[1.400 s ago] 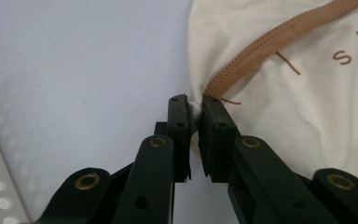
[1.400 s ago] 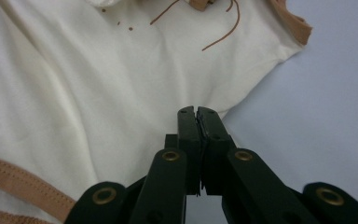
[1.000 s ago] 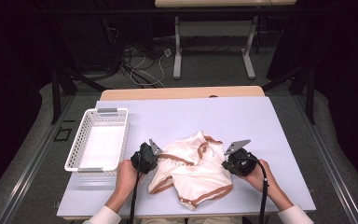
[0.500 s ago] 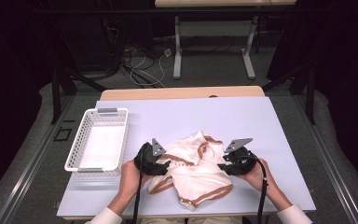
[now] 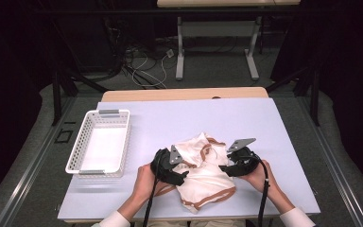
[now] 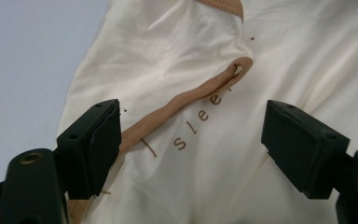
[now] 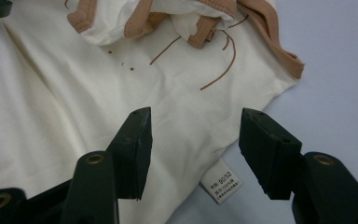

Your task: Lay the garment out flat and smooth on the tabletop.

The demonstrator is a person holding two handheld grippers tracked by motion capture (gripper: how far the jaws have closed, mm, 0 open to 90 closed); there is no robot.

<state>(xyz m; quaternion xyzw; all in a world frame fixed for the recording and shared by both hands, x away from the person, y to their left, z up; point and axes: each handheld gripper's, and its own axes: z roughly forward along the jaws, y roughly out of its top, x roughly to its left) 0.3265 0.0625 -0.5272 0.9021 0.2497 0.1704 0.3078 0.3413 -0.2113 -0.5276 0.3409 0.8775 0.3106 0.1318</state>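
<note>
Lying crumpled on the near middle of the table (image 5: 283, 123), the cream garment (image 5: 203, 172) with tan trim sat between the two grippers, its far part bunched up and its near part spread flatter toward the person. Left gripper (image 5: 170, 171) was at the garment's left edge, jaws spread wide over the cloth with nothing between them; in the left gripper view a tan piped seam (image 6: 186, 100) ran diagonally across the gap beside some printed lettering (image 6: 200, 123). Right gripper (image 5: 236, 165) was at the right edge, jaws likewise apart and holding nothing; the right gripper view showed a hem corner and a small white care label (image 7: 223, 185) just ahead of the jaws, with lavender table surface to one side. Judged step: taking hold of both sides to straighten or fold the piece. To do it well, each jaw pair probably needed to drop onto a single edge, the seam at left and the labelled hem at right, and bite only one layer there, not a fold of loose cloth. Lifting evenly with both would likely keep the bunched part from dragging. White basket (image 5: 99, 142) stood well apart to the left, holding nothing.
</note>
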